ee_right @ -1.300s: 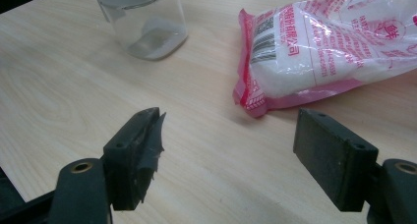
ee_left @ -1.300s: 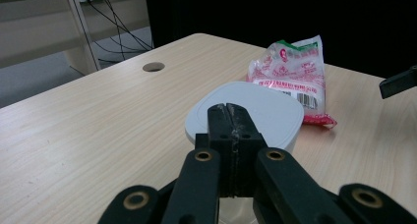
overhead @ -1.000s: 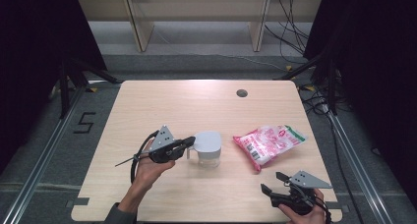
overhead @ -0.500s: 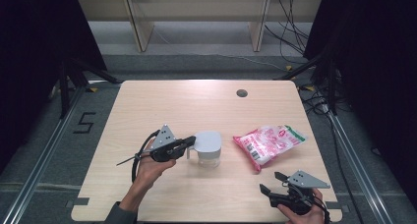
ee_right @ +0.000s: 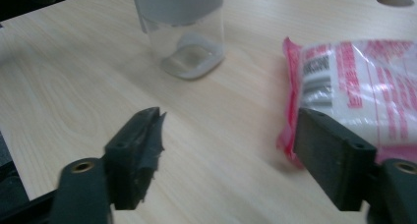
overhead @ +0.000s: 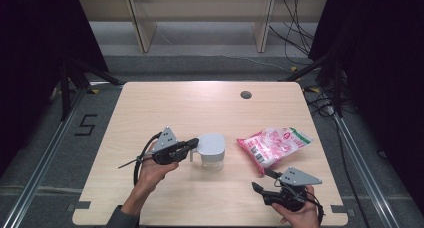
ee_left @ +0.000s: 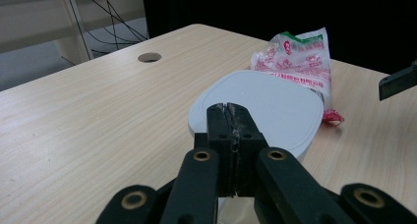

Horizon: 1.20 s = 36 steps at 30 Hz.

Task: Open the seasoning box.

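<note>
Clear plastic forms the body of the lidded container [overhead: 211, 153] standing near the middle of the wooden counter [overhead: 200, 108]. The left tool [overhead: 192, 145] has its jaws pressed together at the edge of the container's pale lid [ee_left: 260, 111]. The right tool [overhead: 261, 180] hovers with jaws spread wide, holding nothing, near the pink-and-white snack bag [overhead: 274, 144].
</note>
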Available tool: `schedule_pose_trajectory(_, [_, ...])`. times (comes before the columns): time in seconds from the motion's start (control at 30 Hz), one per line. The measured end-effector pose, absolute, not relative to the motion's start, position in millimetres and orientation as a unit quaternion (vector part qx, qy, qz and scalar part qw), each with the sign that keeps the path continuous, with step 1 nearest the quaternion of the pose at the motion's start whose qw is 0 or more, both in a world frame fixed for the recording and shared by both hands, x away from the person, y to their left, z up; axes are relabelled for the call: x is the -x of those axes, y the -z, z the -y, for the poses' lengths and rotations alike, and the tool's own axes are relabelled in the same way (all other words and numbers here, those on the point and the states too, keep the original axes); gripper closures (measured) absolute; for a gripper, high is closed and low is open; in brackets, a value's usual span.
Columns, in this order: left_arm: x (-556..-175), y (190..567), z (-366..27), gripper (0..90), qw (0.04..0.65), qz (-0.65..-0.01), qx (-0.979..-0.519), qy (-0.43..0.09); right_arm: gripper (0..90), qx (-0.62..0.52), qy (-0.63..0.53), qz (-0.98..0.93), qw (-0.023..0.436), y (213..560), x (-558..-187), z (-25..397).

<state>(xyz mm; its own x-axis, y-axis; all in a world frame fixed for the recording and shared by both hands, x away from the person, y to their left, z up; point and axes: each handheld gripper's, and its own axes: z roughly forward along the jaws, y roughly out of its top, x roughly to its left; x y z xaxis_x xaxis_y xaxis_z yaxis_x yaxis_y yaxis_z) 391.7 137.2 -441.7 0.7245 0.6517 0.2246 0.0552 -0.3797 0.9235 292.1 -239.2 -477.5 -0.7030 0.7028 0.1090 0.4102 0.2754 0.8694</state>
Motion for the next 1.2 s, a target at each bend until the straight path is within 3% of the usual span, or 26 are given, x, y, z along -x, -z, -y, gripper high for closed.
schedule_pose_trajectory(0.07, [-390, 441, -138, 88.5, 0.501, -0.247, -0.768, -0.314, 48.7, -0.347, -0.480, -0.791, 0.152, 476, -294, 237])
schedule_pose_trajectory(0.1, [-391, 443, -135, 88.5, 0.523, -0.220, -0.781, -0.263, 51.5, -0.331, -0.480, -0.794, 0.172, 475, -299, 235])
schedule_pose_trajectory(0.13, [-382, 449, -127, 88.5, 0.555, -0.275, -0.765, -0.178, 57.1, -0.333, -0.485, -0.793, 0.159, 472, -303, 228])
schedule_pose_trajectory(0.47, [-383, 450, -128, 88.4, 0.560, -0.279, -0.759, -0.180, 81.7, -0.297, -0.489, -0.803, 0.165, 468, -334, 203])
schedule_pose_trajectory(0.73, [-382, 451, -129, 88.2, 0.563, -0.286, -0.755, -0.177, 89.5, -0.299, -0.491, -0.802, 0.160, 460, -350, 189])
schedule_pose_trajectory(1.2, [-383, 451, -130, 88.2, 0.564, -0.286, -0.754, -0.175, 90.0, -0.284, -0.495, -0.808, 0.147, 454, -369, 167])
